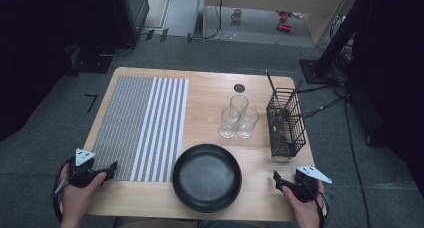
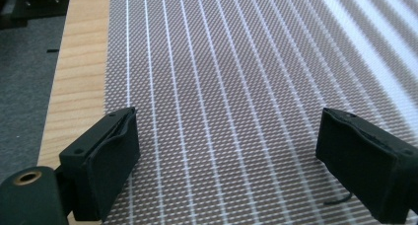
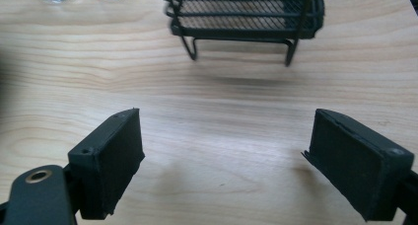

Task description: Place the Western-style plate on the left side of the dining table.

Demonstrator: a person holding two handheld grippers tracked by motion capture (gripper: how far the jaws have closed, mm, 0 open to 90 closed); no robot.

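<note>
Both hands sit at the near table edge, so I read this as a ready pose w/ nothing picked yet. Left gripper (image 1: 102, 170) at approx 8 o'clock, jaws spread wide and empty, hovering over the near corner of the striped placemat (image 1: 142, 123); in the left gripper view the weave (image 2: 222, 87) runs straight between the jaws. Right gripper (image 1: 287, 182) at 4 o'clock, also released, holding nothing, aimed at the wire caddy (image 3: 246, 13) just ahead, its likely target. Black bowl (image 1: 207, 176) sits at 6 o'clock between my hands, easy reach for either. Three glasses (image 1: 238, 119) cluster near centre, beside the caddy, touching or nearly so.
</note>
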